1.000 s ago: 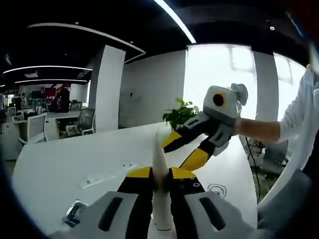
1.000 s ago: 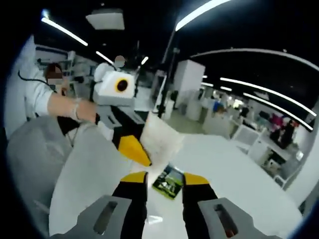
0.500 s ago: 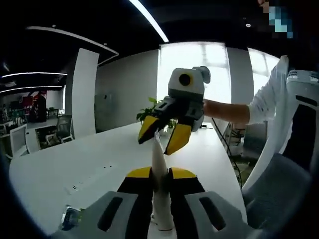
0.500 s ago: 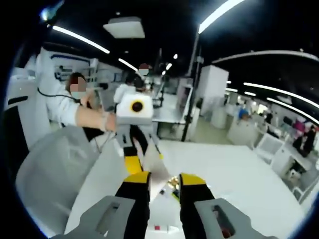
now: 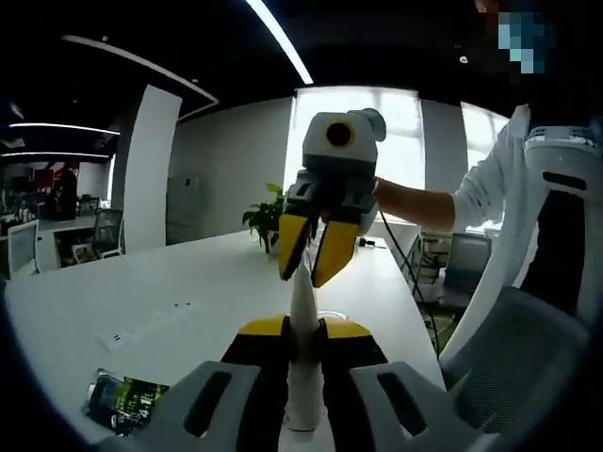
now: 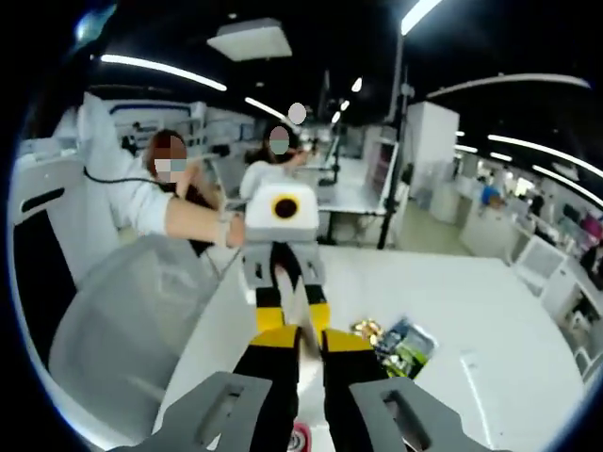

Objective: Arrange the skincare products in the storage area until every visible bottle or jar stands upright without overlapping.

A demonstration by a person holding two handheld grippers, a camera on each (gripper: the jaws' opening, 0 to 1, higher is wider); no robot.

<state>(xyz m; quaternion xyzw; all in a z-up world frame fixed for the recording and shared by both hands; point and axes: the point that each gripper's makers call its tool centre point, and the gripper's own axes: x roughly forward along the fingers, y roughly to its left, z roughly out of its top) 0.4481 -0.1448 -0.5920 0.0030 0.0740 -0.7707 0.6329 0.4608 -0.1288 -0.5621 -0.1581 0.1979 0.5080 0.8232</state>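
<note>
A flat white tube [image 5: 303, 348] stands edge-on between the jaws of my left gripper [image 5: 303, 331], which is shut on its lower part. My right gripper [image 5: 303, 279] comes in from the far side, and its yellow jaws straddle the tube's thin top end with a small gap on each side. In the right gripper view my right gripper [image 6: 309, 341] has narrow-set jaws around the tube's end [image 6: 301, 315], and the left gripper [image 6: 294, 318] faces it just beyond. A green packet [image 5: 122, 400] lies flat on the white table [image 5: 188, 292].
The green packet [image 6: 407, 344] lies right of the grippers on the table [image 6: 490, 320]. A grey chair [image 5: 518, 367] stands at the table's right edge, with a potted plant [image 5: 264, 218] behind. The chair [image 6: 122, 330] is at left, and seated people are behind it.
The right gripper has moved onto the tube's top end and its jaws have narrowed around it. The left gripper keeps its hold on the tube.
</note>
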